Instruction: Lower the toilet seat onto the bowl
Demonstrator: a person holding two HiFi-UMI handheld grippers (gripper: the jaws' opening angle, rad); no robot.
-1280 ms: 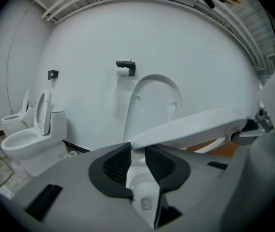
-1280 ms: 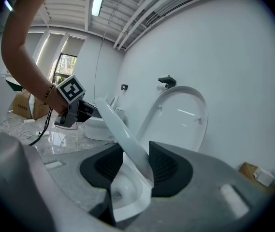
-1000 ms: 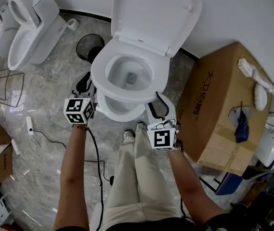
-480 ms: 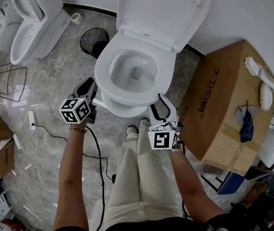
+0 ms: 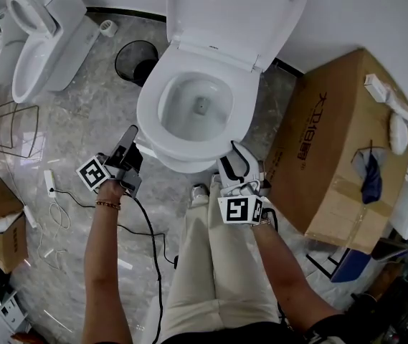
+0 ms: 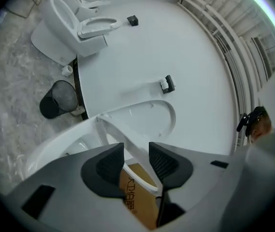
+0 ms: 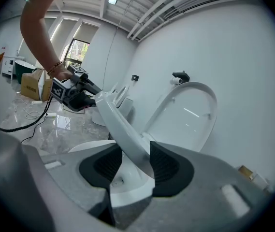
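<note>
Toilet seat (image 5: 183, 146) partway down, tilted, front edge above the bowl (image 5: 186, 167), lid (image 5: 236, 13) upright against the wall. Right gripper (image 5: 236, 153) pinches the seat's front-right rim, both pads on it. Left gripper (image 5: 132, 135) rolled on its side at the seat's left edge; its jaws have just been opening and stand spread, the seat rim running between them without being squeezed. Cardboard box (image 5: 333, 156) just right of the toilet
</note>
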